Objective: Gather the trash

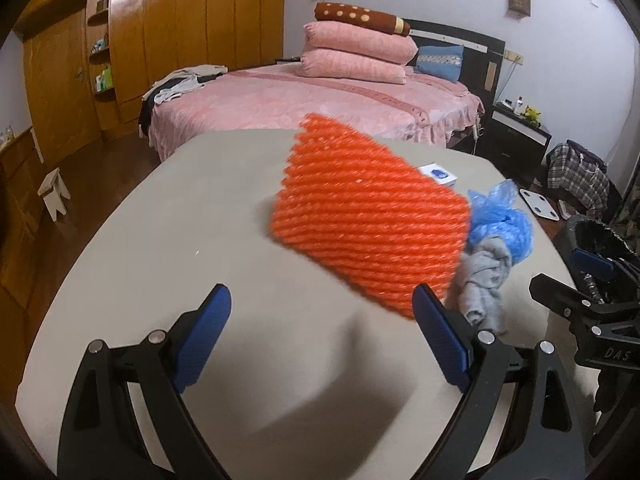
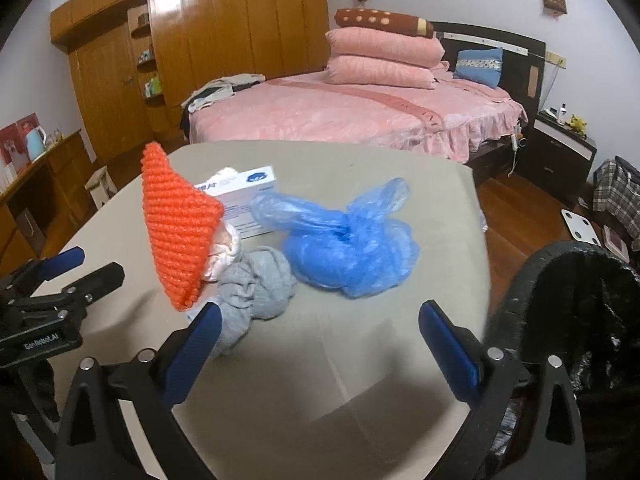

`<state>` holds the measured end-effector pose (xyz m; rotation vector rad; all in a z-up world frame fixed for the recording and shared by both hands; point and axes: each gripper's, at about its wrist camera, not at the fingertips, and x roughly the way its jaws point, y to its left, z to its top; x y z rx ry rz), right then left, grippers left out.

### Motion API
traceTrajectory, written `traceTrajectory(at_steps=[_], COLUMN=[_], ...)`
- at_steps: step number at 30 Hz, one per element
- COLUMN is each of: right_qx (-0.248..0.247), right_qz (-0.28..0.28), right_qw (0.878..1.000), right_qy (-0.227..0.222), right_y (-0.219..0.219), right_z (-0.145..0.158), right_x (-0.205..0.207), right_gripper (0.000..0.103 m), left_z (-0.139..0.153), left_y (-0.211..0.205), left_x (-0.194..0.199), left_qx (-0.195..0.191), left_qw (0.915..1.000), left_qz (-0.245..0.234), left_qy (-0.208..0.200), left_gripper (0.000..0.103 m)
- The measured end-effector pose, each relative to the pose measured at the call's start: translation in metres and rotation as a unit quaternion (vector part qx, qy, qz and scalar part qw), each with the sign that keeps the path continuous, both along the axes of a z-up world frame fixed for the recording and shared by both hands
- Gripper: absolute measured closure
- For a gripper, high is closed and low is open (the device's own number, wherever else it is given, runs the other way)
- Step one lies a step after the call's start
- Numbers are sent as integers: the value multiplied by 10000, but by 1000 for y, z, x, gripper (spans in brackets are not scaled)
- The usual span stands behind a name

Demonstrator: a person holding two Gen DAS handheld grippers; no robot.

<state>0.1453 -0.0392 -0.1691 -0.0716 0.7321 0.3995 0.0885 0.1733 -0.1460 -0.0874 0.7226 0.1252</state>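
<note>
An orange foam net (image 1: 368, 216) (image 2: 178, 224) stands tilted on one corner on the beige table (image 1: 180, 220) (image 2: 360, 160), blurred, with neither gripper on it. My left gripper (image 1: 322, 300) (image 2: 86, 266) is open just short of it, the right finger close to its lower edge. A crumpled blue plastic bag (image 1: 504, 224) (image 2: 352, 248) and a grey cloth wad (image 1: 484, 280) (image 2: 256, 284) lie beside it. My right gripper (image 2: 320, 314) (image 1: 568, 276) is open and empty, its left finger near the grey wad. A pale crumpled scrap (image 2: 224, 256) lies behind the net.
A white box with blue print (image 1: 438, 174) (image 2: 244, 196) sits behind the trash. A bin lined with a black bag (image 2: 580, 300) (image 1: 600, 236) stands at the table's right edge. Beyond are a pink bed (image 2: 360, 112), a wooden wardrobe (image 2: 200, 40) and a small stool (image 1: 54, 192).
</note>
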Motion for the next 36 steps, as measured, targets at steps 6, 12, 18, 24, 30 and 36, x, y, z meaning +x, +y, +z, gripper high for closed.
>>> traceTrajectory(at_steps=[6,12,18,24,30,36], right_qx=[-76,-247,-238,-88,30,-129], right_qz=[131,136,292,656,738,567], right_qw=[9999,9995,9982,9954,9956,9968], right_qy=[23,143,469,694,574,551], right_y=[24,42,57,60,46,19], right_z=[-4,-13,-23,-28,-15,-14], right_x=[6,16,26,26,11,3], right_gripper=[7,14,29,62,63,63], left_z=[-6,-8,-11,-13,-10,-7], left_y=[13,22,23,26,24,4], left_x=[2,4,5,4,3,0], left_qx=[-58,-123,-170,-261,-199,-265], left_qw=[9999,9998,9997,9993,9996,9996], left_qz=[94,165,151,221,171,-12], left_qy=[50,56,108,138,58,8], left_gripper=[14,14,14,14,14,14])
